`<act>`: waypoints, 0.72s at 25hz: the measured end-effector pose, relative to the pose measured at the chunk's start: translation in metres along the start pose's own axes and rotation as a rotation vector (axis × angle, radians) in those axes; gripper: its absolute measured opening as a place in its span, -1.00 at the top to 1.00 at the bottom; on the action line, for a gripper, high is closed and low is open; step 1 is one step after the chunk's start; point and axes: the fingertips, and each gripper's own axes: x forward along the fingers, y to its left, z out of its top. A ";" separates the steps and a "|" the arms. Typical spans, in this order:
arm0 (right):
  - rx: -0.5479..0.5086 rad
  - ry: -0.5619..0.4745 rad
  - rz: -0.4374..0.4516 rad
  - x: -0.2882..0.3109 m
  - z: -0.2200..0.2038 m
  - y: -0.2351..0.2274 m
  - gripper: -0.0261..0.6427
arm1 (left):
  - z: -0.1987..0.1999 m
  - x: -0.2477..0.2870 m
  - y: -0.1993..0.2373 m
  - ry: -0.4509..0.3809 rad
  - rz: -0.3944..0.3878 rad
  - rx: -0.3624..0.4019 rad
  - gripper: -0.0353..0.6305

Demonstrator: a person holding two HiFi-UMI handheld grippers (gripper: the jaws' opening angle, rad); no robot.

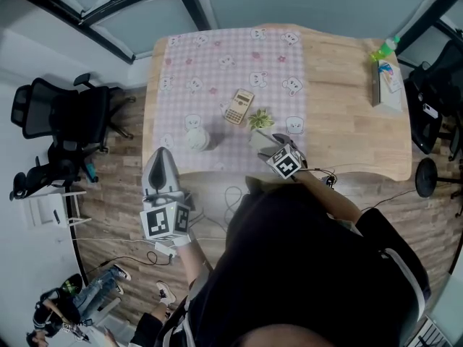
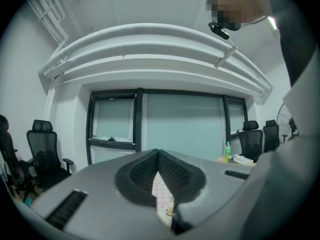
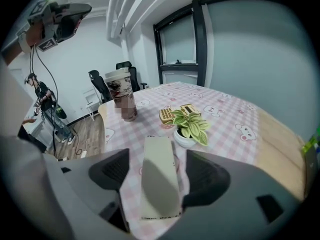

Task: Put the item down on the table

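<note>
Pale beige card, or something like it, makes up the oblong box (image 3: 160,181) that lies flat on the pink checked tablecloth (image 1: 231,63), low in the middle of the right gripper view. The right gripper (image 3: 159,156) straddles it with its jaws spread. A strip of cloth shows on either side between the box and the ribbed pads (image 3: 112,170), so neither pad presses on it. By that look the box rests on the table (image 1: 354,114) and the putting-down is all but done. What remains, I judge, is getting the gripper clear without disturbing the box.

To do that well, the jaws should be held wide. The gripper should be drawn straight back along the long axis of the box, toward the bottom of the frame, or lifted straight up, so that no pad drags a side and turns it. A sideways swing is the thing to avoid. The small potted plant (image 3: 190,126) stands just beyond the far right corner of the box, with the calculator (image 3: 167,115) behind it and a lidded paper cup (image 3: 120,94) further off at upper left. The plant looks light and easy to tip.

The left gripper (image 2: 159,156) has no part in this. In the head view it hangs at lower left, by the table's near corner. Its own view shows the jaws pressed together at the tips with nothing between them.
</note>
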 end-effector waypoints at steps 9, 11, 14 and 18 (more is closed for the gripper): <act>0.007 0.021 -0.068 -0.005 -0.003 -0.014 0.87 | -0.004 0.000 0.002 0.024 0.005 0.018 0.91; 0.009 0.027 -0.073 -0.004 -0.004 -0.015 0.87 | -0.004 0.000 0.002 0.024 0.008 0.012 0.91; 0.010 0.042 -0.075 -0.003 -0.007 -0.016 0.87 | -0.004 -0.001 0.002 0.026 0.014 0.007 0.91; 0.013 0.046 -0.079 -0.004 -0.009 -0.017 0.87 | -0.004 -0.002 0.002 0.023 0.015 0.013 0.91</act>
